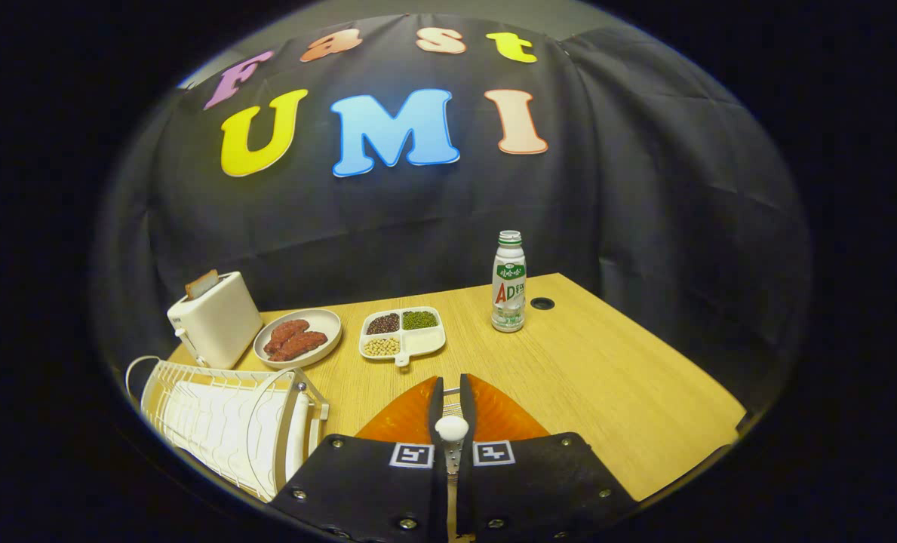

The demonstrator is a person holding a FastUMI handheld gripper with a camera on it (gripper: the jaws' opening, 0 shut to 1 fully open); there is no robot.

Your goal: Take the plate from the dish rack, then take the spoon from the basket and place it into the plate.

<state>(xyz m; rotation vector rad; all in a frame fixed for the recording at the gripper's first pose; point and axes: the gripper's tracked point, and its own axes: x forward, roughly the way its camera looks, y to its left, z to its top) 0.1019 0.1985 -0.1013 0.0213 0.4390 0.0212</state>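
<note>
My gripper [452,381] is shut on the spoon [452,430], a thin metal piece with a rounded white end that sticks back between the two fingers. Both fingers press together with only the spoon in the narrow slit. Right beneath and ahead of the fingertips lies an orange plate [505,416] flat on the wooden table [606,377]; the fingers cover its middle. The white wire dish rack [191,400] stands just left of the fingers, with a white plate [296,434] upright at its near end. The spoon's front part is hidden between the fingers.
Beyond the plate sit a white divided dish of beans [403,333], a plate of sausages [297,338] and a white toaster [218,320] with a slice in it. A milk bottle [508,283] stands at the back right beside a round table hole [542,303].
</note>
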